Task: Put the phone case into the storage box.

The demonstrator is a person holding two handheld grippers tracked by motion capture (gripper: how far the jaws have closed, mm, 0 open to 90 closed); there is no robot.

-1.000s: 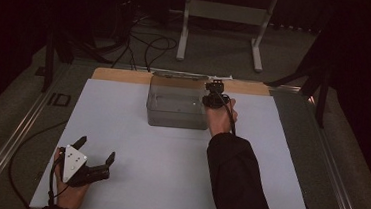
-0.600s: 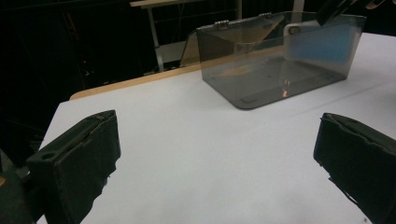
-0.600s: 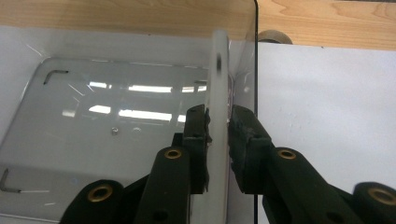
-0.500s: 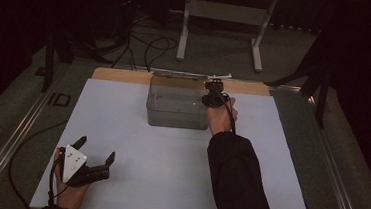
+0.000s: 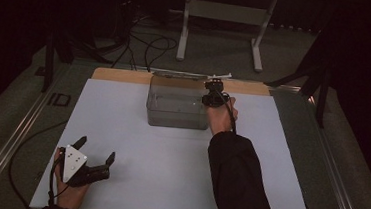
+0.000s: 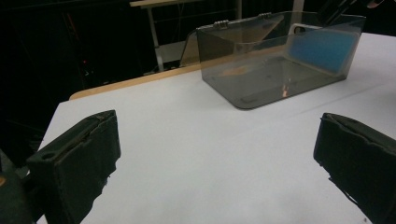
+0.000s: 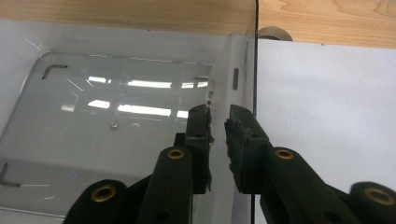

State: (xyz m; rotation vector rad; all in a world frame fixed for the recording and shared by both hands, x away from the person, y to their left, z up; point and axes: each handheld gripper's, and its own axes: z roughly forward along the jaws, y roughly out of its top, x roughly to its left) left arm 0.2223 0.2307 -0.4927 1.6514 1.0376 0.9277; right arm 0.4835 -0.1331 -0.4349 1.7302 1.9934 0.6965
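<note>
A clear box [image 5: 178, 109] stands open-topped at the far middle of a white mat [image 5: 169, 163] — the one obstacle on it. Its raised lid [image 5: 178, 75] blocks the far side. The right gripper [image 5: 213, 92] sits at the box's right wall; the left gripper [image 5: 96, 161] rests near the front-left corner — mat between lies bare.

My right gripper [image 5: 213, 90] reaches far, jaws nearly closed; my left gripper [image 5: 94, 155] rests near, jaws spread wide

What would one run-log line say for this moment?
right gripper: jaws nearly shut over flat white item standing inside clear box, contact unclear | left gripper: open, empty, near table front edge
</note>
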